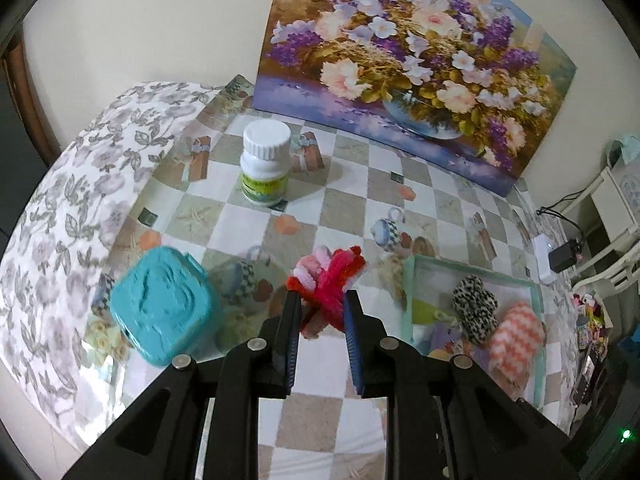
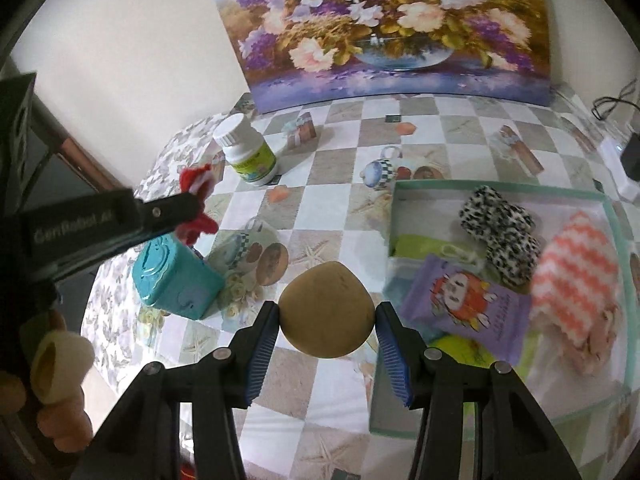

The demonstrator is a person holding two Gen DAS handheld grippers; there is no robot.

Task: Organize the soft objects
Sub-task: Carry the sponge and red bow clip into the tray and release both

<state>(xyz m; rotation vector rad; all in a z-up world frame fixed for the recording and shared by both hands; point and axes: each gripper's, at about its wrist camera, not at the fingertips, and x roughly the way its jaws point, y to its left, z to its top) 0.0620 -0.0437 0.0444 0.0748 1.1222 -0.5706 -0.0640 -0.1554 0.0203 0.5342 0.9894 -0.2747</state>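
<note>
I see a table (image 1: 352, 184) under a glossy checkered cloth. Resting on it are a white-capped pill bottle (image 1: 265, 163), a teal tin (image 1: 162, 306), a shallow mint-rimmed box (image 2: 500, 196) at the right, and a flower painting (image 1: 408, 60) propped against the wall.

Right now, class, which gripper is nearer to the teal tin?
Left. The left gripper hangs just above the teal tin, holding red pipe cleaners; the right gripper holds a tan ball farther right.
</note>
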